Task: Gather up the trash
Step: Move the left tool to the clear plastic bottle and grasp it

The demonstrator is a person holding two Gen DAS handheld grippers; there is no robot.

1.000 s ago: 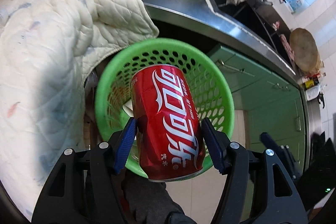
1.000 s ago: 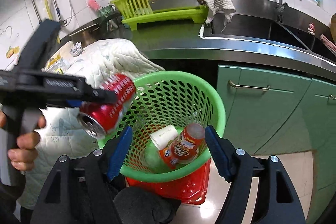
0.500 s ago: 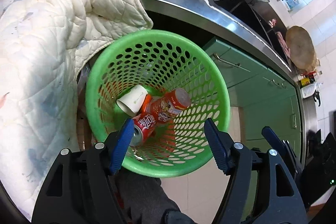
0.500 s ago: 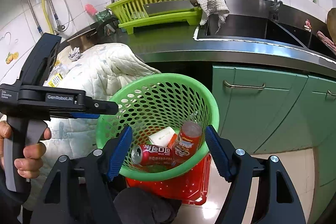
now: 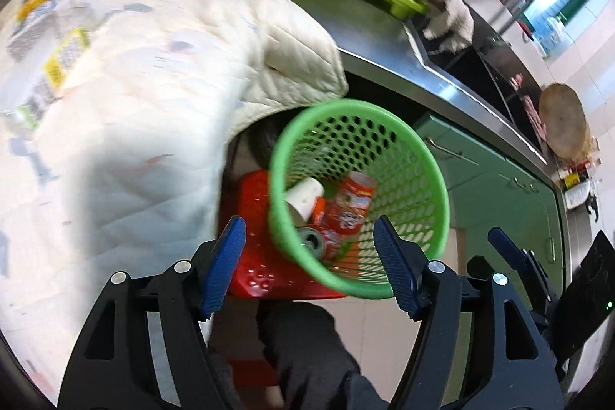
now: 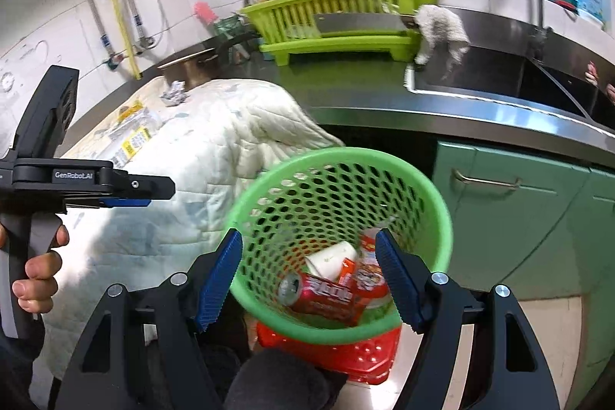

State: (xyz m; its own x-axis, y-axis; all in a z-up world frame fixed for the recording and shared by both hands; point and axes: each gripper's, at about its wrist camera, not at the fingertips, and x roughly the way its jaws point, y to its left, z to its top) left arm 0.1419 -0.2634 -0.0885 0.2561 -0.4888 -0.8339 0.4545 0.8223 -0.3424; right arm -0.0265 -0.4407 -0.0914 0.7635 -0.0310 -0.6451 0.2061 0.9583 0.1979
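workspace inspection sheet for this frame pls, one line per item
Surface: quilted cloth draped over the counter end, steel counter beyond.
Job's things: green basket on a red stool, holding red can, white paper cup, orange snack tube.
Clutter: crumpled foil wad and yellow-labelled wrappers on the cloth.
Grippers: left gripper open, empty, jaws just widened; right gripper open, empty, above the basket.
Cables: nothing seen; wall pipes only.
Surroundings: green dish rack, sink with tap, green cabinets.
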